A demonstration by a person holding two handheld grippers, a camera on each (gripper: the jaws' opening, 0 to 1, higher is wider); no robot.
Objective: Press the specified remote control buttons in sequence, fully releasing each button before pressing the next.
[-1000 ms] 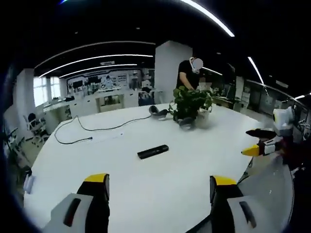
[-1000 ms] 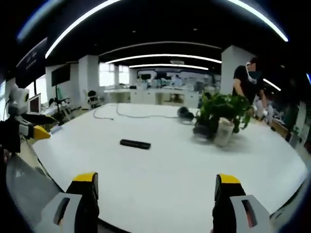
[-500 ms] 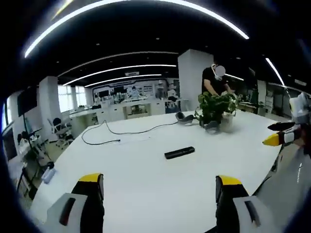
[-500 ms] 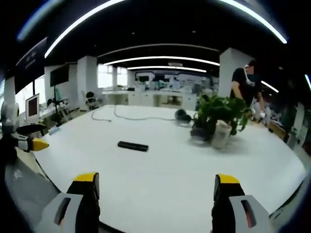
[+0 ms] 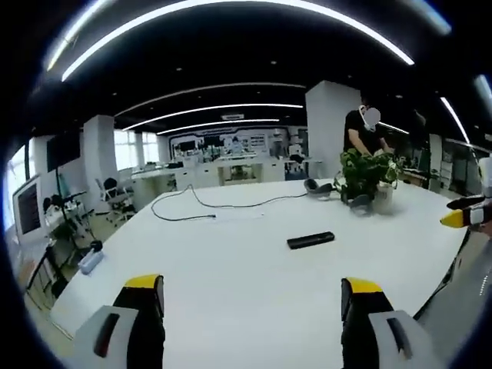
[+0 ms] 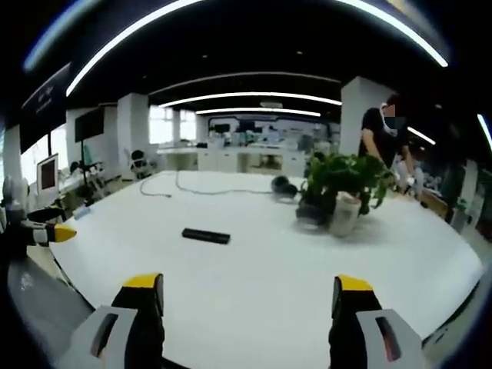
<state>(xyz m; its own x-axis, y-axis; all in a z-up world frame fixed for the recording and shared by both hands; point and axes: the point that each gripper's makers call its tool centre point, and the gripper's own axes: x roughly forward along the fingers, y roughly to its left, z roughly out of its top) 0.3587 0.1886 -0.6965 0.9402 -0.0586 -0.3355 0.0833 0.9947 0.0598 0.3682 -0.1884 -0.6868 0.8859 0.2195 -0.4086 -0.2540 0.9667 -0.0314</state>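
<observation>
Scene: open office, large white tabletop [image 5: 231,261], long ceiling light strips overhead.
Remote control: black, slim, lies flat on the tabletop; right of centre in the left gripper view [image 5: 310,240], left of centre in the right gripper view [image 6: 206,235]. Nothing touches it.
Left gripper: [image 5: 250,307] low in its own view, fingers [image 5: 144,304] wide apart with yellow tips, holding nothing, well short of the remote control. Its yellow tip also shows at the left edge of the right gripper view [image 6: 58,231].
Right gripper: [image 6: 247,304] low in its own view, fingers [image 6: 347,304] wide apart, nothing between them, well apart from the remote control. Its yellow tip enters the left gripper view at the right edge [image 5: 460,217].
Potted plant: green leaves in a pale pot, on the tabletop beyond the remote control; upper right in the left gripper view [image 5: 369,175], right of centre in the right gripper view [image 6: 342,188].
Headset: dark, just beside the plant [image 5: 317,187] [image 6: 283,185].
Cable: dark, loops across the far tabletop, upper left of centre [image 5: 201,206] [image 6: 184,190].
Person: dark shirt, stands behind the plant [image 5: 360,134] [image 6: 382,138].
Background: desks, chairs, monitors, too small to detail.
</observation>
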